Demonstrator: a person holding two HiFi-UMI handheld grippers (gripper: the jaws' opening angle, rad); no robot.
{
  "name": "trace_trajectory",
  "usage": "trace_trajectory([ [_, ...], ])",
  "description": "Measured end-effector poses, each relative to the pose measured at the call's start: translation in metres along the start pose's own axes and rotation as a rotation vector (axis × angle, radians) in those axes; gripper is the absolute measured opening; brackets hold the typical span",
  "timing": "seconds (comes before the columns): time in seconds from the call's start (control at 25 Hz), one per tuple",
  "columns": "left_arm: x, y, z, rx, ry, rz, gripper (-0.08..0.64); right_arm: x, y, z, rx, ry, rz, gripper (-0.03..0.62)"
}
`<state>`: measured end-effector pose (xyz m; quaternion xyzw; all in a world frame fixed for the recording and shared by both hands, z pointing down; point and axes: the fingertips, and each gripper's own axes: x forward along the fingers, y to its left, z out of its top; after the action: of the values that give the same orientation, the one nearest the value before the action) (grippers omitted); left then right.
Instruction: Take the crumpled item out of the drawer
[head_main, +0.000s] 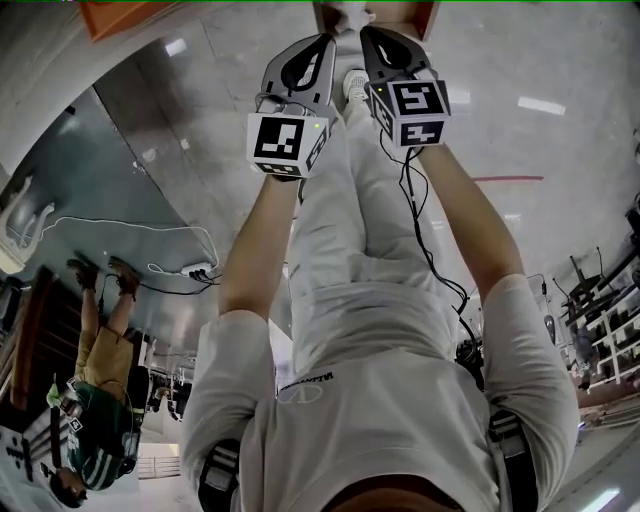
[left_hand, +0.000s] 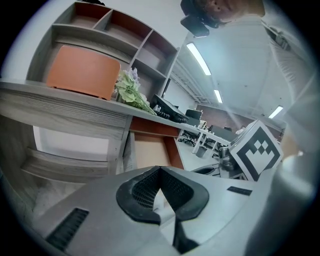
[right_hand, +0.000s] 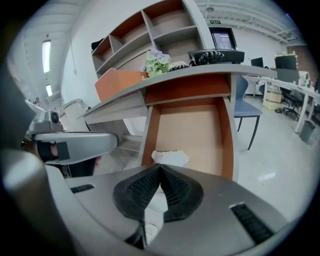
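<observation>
the grey desk (right_hand: 165, 80) has its orange drawer (right_hand: 192, 125) pulled open. the left hand-held gripper (left_hand: 160, 169) and right hand-held gripper (right_hand: 160, 166) each have jaws pressed together on nothing. the crumpled white item (right_hand: 170, 158) lies at the drawer's near end by its left wall, shown only in the right gripper view. the shirt print (head_main: 305, 386) in the head view is unreadable.

A grey desk (right_hand: 200, 74) stands on a pale floor (right_hand: 280, 150) with its orange-lined drawer (right_hand: 195, 125) pulled open. A white crumpled paper (right_hand: 170, 157) lies in the drawer's near left corner. On the desk top an orange box (right_hand: 117, 82) sits at the left, flowers (right_hand: 157, 62) beside it and a black device (right_hand: 216, 56) further right. Shelves (right_hand: 150, 30) rise along the far edge.
</observation>
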<state>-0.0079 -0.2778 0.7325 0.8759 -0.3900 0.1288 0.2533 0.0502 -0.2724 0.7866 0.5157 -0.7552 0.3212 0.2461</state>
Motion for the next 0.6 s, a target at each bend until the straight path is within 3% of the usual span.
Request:
trace_trajectory([
  [0.6, 0.003, 0.000, -0.015, -0.024, 0.003, -0.009, 0.000, 0.017, -0.003, -0.013, 0.001, 0.048, -0.006, 0.003],
])
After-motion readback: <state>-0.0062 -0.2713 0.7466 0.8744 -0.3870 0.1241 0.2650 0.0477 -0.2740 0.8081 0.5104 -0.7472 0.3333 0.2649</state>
